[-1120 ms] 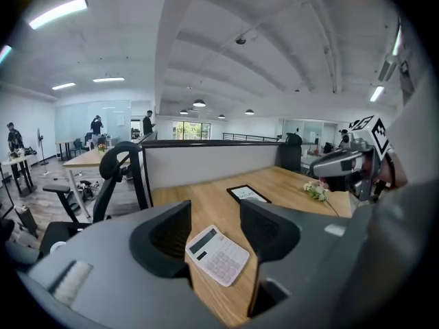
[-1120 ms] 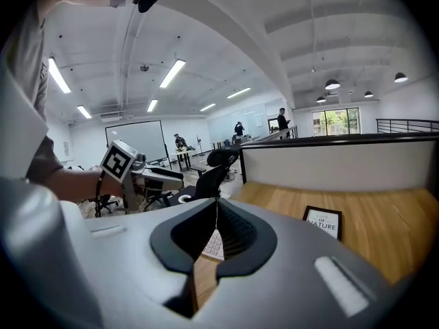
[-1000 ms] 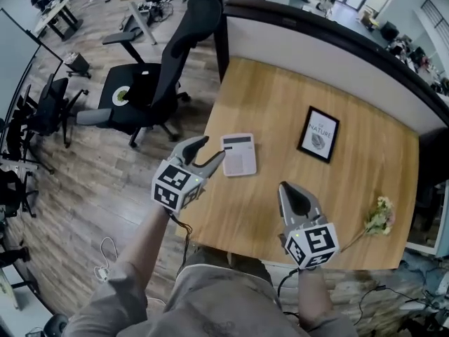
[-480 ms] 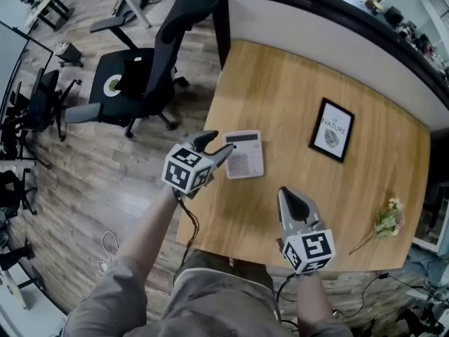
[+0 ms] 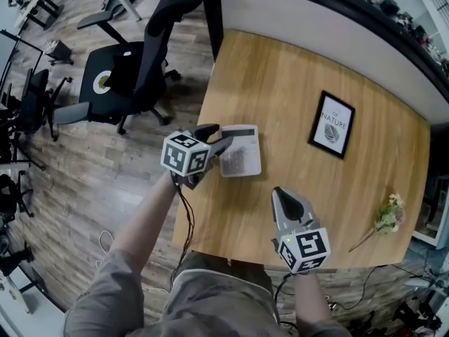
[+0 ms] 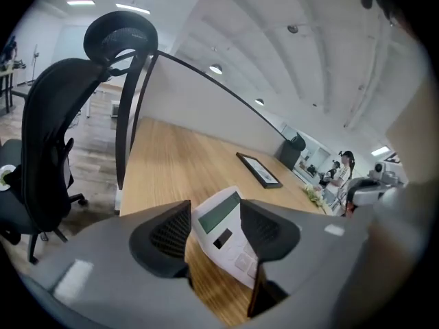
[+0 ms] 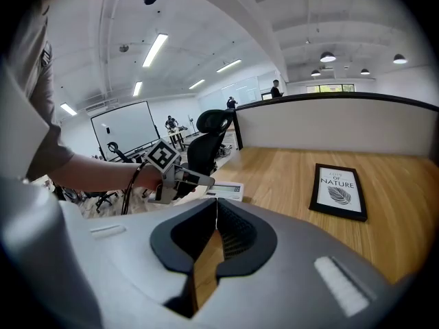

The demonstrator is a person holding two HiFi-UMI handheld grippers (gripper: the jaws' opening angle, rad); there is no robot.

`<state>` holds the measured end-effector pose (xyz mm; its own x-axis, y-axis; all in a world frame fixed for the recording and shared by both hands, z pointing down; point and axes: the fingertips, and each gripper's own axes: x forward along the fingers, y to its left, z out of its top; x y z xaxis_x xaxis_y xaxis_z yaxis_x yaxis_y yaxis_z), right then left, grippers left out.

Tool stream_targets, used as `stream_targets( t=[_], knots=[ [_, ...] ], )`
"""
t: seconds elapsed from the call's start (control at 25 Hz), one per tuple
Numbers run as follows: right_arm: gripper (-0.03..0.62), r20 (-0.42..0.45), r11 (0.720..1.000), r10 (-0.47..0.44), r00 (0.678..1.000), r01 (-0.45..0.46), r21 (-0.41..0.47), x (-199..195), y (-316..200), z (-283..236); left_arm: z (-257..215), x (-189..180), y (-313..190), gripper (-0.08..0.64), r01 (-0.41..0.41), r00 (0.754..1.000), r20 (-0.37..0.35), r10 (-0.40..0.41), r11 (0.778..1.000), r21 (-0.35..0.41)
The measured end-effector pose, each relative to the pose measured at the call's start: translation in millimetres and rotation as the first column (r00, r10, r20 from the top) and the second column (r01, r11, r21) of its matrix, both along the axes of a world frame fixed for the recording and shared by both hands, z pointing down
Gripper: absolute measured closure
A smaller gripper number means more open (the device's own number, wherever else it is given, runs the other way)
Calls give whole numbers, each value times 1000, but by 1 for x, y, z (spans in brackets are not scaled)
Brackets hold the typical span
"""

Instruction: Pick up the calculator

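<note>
The white calculator (image 5: 240, 151) lies flat near the left edge of the wooden table (image 5: 295, 83). My left gripper (image 5: 214, 137) is open at the calculator's left side, one finger on each side of its near corner. In the left gripper view the calculator (image 6: 233, 249) shows in the gap between the two dark pads of the left gripper (image 6: 216, 214). My right gripper (image 5: 284, 196) hovers over the table's front part, shut and empty, about a hand's width to the right of the calculator. The right gripper view has the right gripper (image 7: 217, 208) closed, with the calculator (image 7: 223, 190) beyond it.
A black-framed picture (image 5: 332, 125) lies to the right of the calculator. A flower sprig (image 5: 382, 216) rests at the table's right front. A black office chair (image 5: 133, 76) stands left of the table, and a white partition (image 5: 316, 20) runs along the far edge.
My left gripper has moved right, from beside the table edge to the calculator's left side, and its fingers now straddle the corner. The right gripper has barely moved.
</note>
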<state>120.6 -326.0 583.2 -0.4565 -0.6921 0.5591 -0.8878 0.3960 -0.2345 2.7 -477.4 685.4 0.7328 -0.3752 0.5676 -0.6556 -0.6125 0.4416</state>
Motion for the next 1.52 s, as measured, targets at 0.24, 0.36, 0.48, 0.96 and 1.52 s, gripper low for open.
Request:
stream_targets(
  t=[0.24,0.36,0.48,0.96,1.52],
  knots=[
    [581,4,1000,-24,1000,24,-15,-12,5,7,10,-2,-5,334,21,1000,-2,-21,1000,-10],
    [581,8,999,-35,999,35,-17,-19,6,6,12,-3,-5,333,22,1000,14,-22,1000,-3],
    [581,10,999,-39,999,40,-19,-21,8,7,17,-5,-1,318,22,999,30,-21,1000,-15],
    [581,19,998,-33,999,34,-44,-23,17,12,23,5,3,374,-36,999,15,37,998,-49],
    [581,71,999,-22,997,24,-27,-24,36,-10,-21,12,39,508,18,974,-219,-50,989,-145]
  ],
)
